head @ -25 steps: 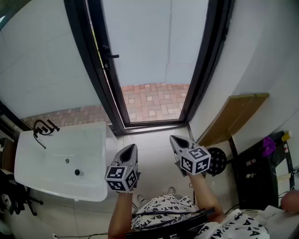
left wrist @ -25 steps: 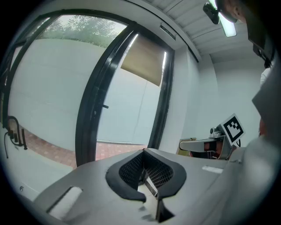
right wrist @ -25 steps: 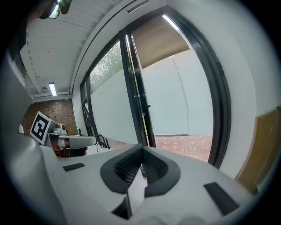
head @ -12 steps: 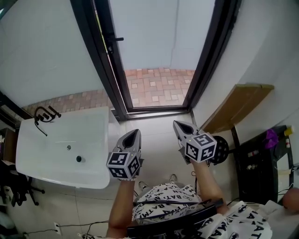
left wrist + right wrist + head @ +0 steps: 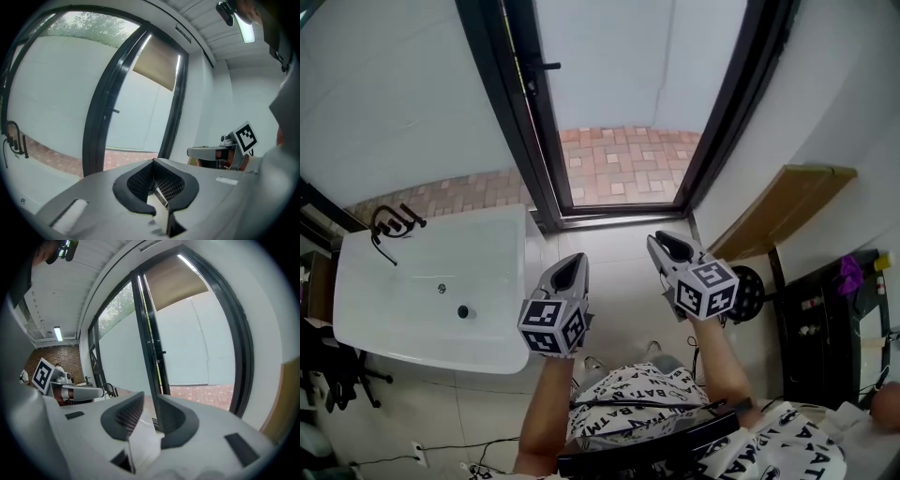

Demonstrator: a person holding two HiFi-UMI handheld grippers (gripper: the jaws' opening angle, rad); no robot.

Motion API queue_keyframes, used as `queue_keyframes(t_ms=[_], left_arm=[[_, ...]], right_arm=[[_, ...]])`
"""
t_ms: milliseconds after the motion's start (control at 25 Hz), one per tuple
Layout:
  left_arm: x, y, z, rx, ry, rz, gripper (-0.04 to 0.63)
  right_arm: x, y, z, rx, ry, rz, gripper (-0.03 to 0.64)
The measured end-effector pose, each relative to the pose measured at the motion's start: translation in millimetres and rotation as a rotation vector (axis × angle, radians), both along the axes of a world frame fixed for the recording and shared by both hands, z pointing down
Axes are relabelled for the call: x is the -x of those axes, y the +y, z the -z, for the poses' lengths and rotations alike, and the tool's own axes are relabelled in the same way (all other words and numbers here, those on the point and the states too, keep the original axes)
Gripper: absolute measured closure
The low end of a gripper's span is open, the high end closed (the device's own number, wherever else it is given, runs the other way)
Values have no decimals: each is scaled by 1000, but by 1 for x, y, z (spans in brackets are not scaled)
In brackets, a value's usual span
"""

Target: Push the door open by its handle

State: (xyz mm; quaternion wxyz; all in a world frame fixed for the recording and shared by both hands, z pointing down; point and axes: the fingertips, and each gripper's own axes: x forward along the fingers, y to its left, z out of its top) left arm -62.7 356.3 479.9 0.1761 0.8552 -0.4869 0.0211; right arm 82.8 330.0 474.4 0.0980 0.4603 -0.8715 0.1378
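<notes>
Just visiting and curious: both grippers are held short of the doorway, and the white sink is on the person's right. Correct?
Not quite. The head view shows the sink on the person's left, beside the left gripper. Both grippers, the right gripper included, are indeed short of the doorway.

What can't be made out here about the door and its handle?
Head view: the door handle is too small to show its shape.
Head view: the door is cut off by the upper edge.
All views: whether a pane fills the doorway cannot be told.
</notes>
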Motion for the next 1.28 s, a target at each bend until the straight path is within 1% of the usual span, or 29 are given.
queue_keyframes(t_ms=[40,80,160,200,280,360,400,480,640,840,960,1120,1280], left_arm=[[1,-1,-1,3,-2,-7,611],[2,-2,-3,6,-4,-13,611],[3,-8,-6,12,-7,-20,611],[4,-12,-7,16,-6,-20,610],[4,-22,-12,25,-2,-17,611],[3,-36,-16,30,-1,-10,610],[2,-44,-18,30,-1,-7,611],[2,-64,-18,28,-6,5,611],[12,-120,-16,19,-17,80,609],[12,-184,-9,14,-18,155,609],[10,-217,-6,15,-20,187,609],[10,-250,-3,18,-20,228,609],[19,-275,3,17,-14,267,609]], right_arm=[[5,-2,-1,0,-4,16,460],[10,-6,-1,1,-12,34,419],[16,-17,0,0,-11,70,368],[19,-24,-1,-2,4,89,367],[24,-43,-4,6,33,137,316],[29,-66,-6,18,42,188,313],[31,-78,-4,16,46,209,301],[33,-109,2,-2,65,248,301],[54,-187,24,-44,122,382,301],[72,-271,45,-96,232,520,301],[88,-313,58,-137,284,581,304],[117,-367,80,-184,329,650,310],[151,-414,92,-195,374,707,314]])
